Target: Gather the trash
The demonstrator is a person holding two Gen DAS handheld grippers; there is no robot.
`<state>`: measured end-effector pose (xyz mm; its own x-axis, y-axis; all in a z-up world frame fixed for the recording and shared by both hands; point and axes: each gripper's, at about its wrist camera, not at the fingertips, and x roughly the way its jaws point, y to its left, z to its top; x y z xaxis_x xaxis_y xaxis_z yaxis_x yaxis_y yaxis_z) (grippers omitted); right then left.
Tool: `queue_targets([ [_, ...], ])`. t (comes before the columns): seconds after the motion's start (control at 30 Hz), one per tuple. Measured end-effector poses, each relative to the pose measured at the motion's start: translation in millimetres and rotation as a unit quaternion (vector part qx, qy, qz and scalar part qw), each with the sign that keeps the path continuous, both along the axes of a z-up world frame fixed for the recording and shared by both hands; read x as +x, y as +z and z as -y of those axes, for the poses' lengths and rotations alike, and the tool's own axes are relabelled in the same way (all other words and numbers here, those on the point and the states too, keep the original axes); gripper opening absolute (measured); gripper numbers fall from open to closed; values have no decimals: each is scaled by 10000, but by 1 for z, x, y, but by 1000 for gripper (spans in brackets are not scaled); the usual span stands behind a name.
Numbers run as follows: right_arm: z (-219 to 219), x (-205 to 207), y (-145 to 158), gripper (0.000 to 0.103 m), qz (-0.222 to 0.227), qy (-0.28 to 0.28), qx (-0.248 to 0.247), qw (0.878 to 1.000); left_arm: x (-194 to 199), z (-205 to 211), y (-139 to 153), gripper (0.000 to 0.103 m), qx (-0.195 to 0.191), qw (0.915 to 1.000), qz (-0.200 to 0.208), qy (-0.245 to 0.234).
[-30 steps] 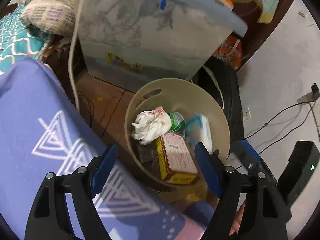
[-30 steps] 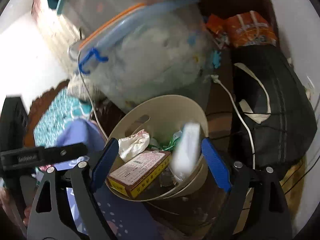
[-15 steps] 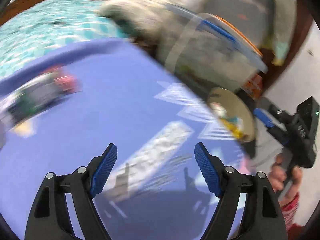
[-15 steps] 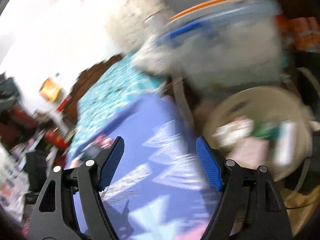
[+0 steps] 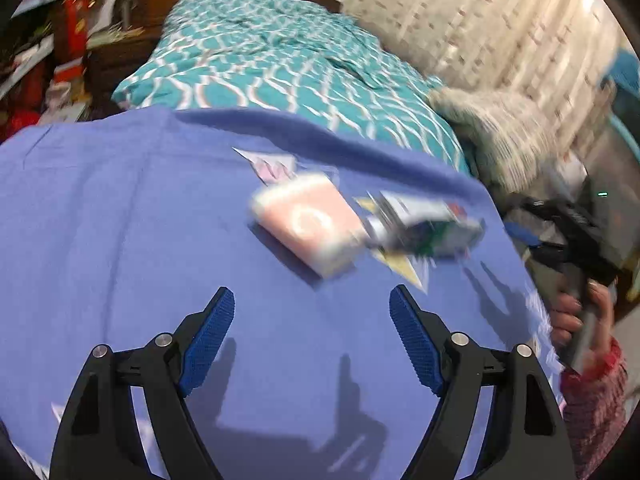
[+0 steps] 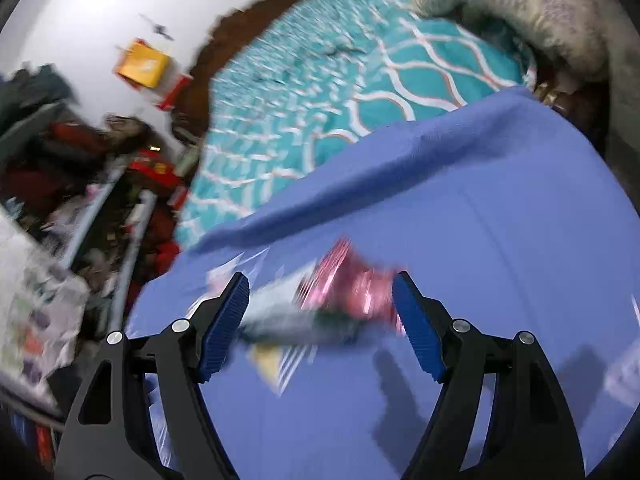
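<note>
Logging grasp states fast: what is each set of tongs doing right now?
Left tongs: open, holding nothing, above the purple cloth.
Right tongs: open, holding nothing.

Light: I see bright, even room light
Shadows: gripper shadows fall sharp on the purple sheet [image 5: 120, 220] toward 6 o'clock
Blur: both views smeared; the pink packet [image 5: 308, 226] is soft
Edges: fisheye bends and darkens every rim
</note>
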<state>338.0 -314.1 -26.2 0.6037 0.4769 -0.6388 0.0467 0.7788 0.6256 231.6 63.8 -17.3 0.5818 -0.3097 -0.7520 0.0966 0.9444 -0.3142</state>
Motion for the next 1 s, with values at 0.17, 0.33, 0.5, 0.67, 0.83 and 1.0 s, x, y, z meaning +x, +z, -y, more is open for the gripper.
queue_targets([
  [0.17, 1, 64, -35, 74, -508, -68, -154, 9986, 62, -3, -5, 84, -28, 9996, -253, 109],
  [0.33, -40, 77, -50, 60, -640, 605, 41, 9961, 112, 20, -32, 79, -95, 9979, -632, -130],
  [0.5, -70, 31, -47, 62, -497, 1139, 103, 9922, 93, 39, -35, 46, 225, 9968, -656, -405],
  [0.67, -67, -45, -42, 62, -594, 1412, 681, 9858, 32, 31, -27, 42, 187, 9963, -673, -492],
  [0.83, -89, -161, -15, 62, -304, 1905, 632, 9792, -51, 28, -26, 43, 69, 9946, -668, -792],
  [1.0, -85, -223, 23, 62, 356, 1688, 354, 9844, -119, 6, -16, 46, -197, 9960, -472, -727],
])
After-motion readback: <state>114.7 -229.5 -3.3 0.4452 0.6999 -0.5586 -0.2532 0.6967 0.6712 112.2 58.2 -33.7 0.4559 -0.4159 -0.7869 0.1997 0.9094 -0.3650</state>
